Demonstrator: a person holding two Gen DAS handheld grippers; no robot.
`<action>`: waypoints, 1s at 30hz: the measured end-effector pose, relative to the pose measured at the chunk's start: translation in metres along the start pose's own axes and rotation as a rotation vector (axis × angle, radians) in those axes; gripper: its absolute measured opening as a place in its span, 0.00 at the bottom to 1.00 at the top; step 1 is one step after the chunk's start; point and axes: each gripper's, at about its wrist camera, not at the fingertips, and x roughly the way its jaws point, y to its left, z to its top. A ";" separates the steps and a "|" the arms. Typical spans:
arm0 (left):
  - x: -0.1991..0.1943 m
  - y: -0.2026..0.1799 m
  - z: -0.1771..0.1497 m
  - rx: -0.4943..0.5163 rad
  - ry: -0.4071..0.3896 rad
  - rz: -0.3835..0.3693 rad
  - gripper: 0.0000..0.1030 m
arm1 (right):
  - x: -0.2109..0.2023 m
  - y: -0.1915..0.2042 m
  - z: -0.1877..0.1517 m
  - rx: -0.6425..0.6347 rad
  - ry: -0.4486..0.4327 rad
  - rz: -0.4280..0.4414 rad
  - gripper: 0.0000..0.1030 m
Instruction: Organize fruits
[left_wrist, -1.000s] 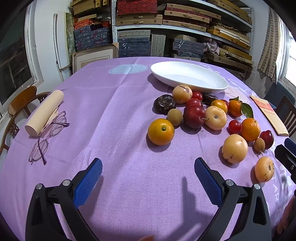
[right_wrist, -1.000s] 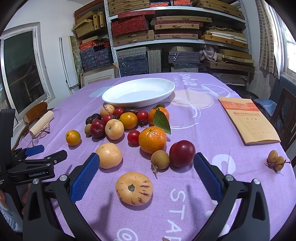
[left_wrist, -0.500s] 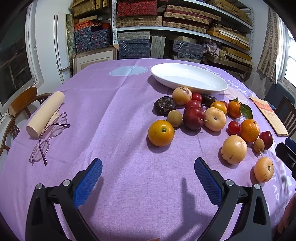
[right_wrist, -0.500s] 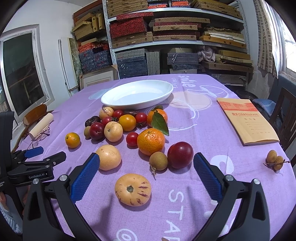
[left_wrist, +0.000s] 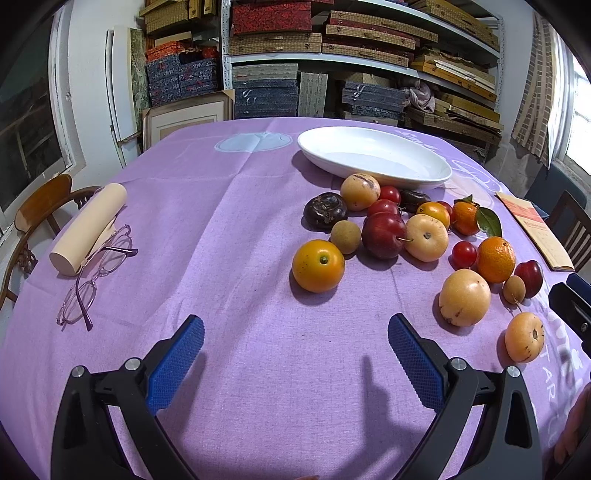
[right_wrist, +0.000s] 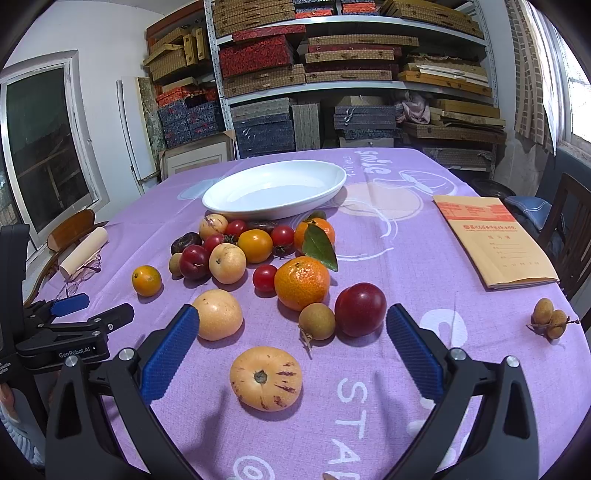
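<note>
Fruits: all loose on the purple tablecloth (right_wrist: 388, 258), none in the white dish (right_wrist: 273, 190) yet, so by my read the sorting hasn't started.
Right gripper (right_wrist: 291, 345): jaws spread wide, holding nothing. The speckled yellow melon-ish fruit (right_wrist: 266, 377) sits right between the blue pads, slightly toward the camera.
Just past the right jaws: pale round fruit (right_wrist: 218, 314) touching the left pad's tip in view, small brown longan (right_wrist: 317, 320) and dark red plum (right_wrist: 360, 309) side by side, big mandarin (right_wrist: 302, 283) behind them.
Left gripper (left_wrist: 295, 363): also wide open and empty, over bare cloth. Its nearest fruit is the orange-yellow one (left_wrist: 318, 265), ahead of it.
Key relation: the right hand is clearly nearer a pick. The speckled fruit lies squat with stem end up, no real long axis, so I'd guess a straight close would do it. Dish is well beyond the pile.
Farther out: longan cluster (right_wrist: 548, 317) alone to the right, glasses (left_wrist: 94, 273) and a paper roll (left_wrist: 88, 229) off left.
Writing: "GenRobot.AI" on the left gripper body, "smile" and "STA…" printed on the cloth. The booklet (right_wrist: 495, 243) has red print too small to read.
</note>
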 end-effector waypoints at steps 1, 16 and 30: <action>0.000 0.000 0.000 0.001 -0.001 -0.003 0.97 | 0.000 0.000 0.000 0.000 0.000 0.000 0.96; -0.001 -0.001 0.001 0.008 -0.004 -0.021 0.97 | -0.001 -0.001 0.000 0.000 0.000 0.002 0.96; 0.000 -0.001 0.001 0.007 0.002 -0.021 0.97 | -0.002 -0.001 0.001 0.001 0.000 0.004 0.96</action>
